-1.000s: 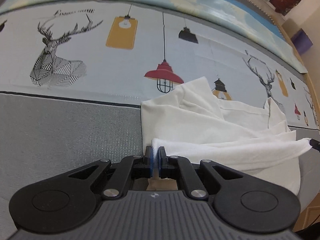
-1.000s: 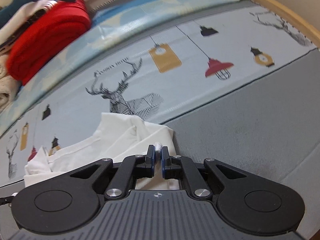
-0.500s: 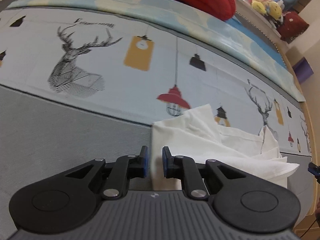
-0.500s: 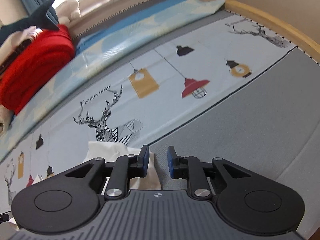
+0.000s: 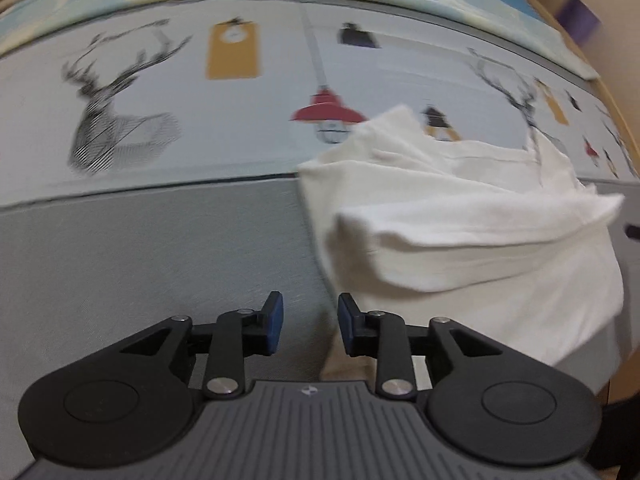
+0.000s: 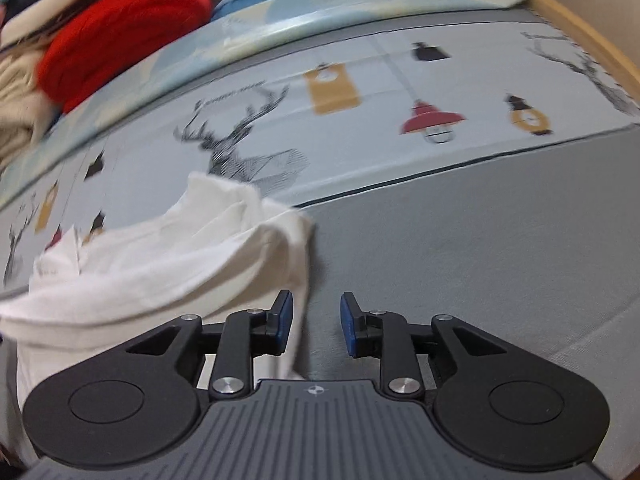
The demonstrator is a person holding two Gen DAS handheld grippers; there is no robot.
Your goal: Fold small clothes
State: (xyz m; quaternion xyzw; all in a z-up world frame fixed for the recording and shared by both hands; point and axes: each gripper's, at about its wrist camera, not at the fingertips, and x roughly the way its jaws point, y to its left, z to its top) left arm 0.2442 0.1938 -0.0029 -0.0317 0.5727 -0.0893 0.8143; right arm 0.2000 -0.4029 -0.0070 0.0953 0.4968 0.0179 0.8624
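Left wrist view: my left gripper (image 5: pixel 308 323) stands with its jaws well parted and nothing between them, over the grey band of the bedspread (image 5: pixel 140 264). The white garment (image 5: pixel 472 232) lies just ahead and to the right, bunched, with a thick rolled fold across its middle and its near part dropping toward the bed's edge. Its far part reaches onto the printed strip of stags and lamps. I judge it light, limp cotton that will sag from any single pinch and slide easily over this cloth, so I would take it at a hem or corner, one on each side, not at the loose bulge. The near left corner sits close to my right fingertip (image 5: pixel 346 320).

Right wrist view: my right gripper (image 6: pixel 316 325) is likewise spread wide and empty. Here the garment fills the lower left, its right-hand edge hanging just beside the left fingertip (image 6: pixel 284 318); whether cloth touches the pad I cannot tell through the blur. That edge looks the natural hold for this side. To the right the grey band runs bare to the wooden bed rim (image 6: pixel 592 28). At the far left, well apart from the work, a red folded item (image 6: pixel 120 44) rests among a pile of other clothes (image 6: pixel 20 92). I judge nothing blocks either reach.
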